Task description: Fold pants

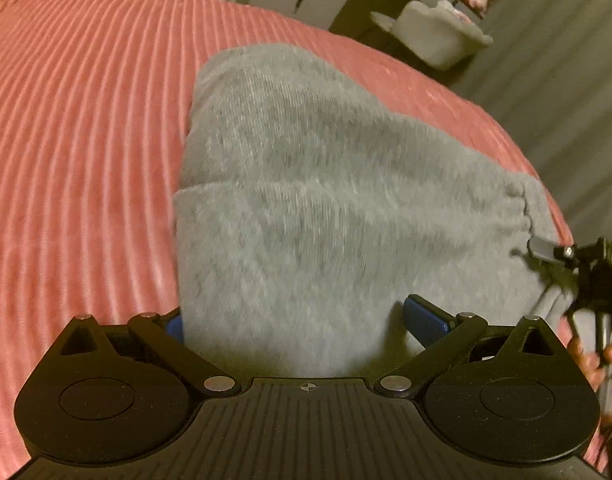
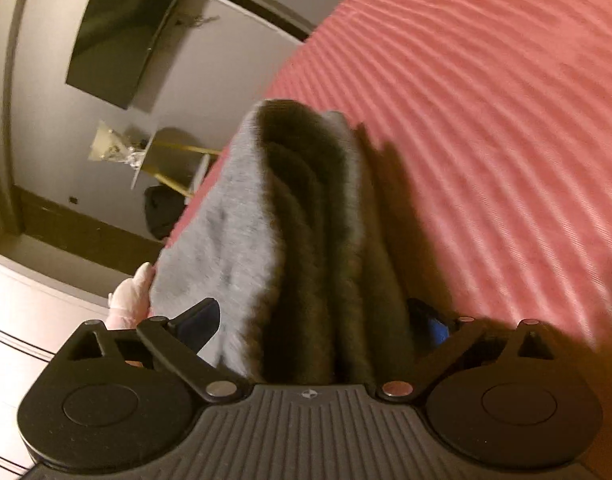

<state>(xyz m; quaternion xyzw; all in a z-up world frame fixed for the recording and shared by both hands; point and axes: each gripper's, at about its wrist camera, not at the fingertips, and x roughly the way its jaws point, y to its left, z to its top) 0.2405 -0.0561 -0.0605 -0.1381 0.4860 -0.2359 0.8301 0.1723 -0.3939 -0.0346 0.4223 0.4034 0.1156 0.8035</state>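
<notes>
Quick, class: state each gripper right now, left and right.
Left gripper: open, grey pants between its jaws.
Right gripper: open, pants between its jaws.

Both claws, left claw and right claw, are black with ribbed bodies, silver rivets and blue pads.

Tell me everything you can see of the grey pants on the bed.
The grey pants are soft, fleecy knit, folded into a thick bundle of several layers, with a gathered elastic end at one side. They lie on the pink ribbed bedspread, near its edge. The bundle sits between the wide-open jaws of both grippers.
</notes>
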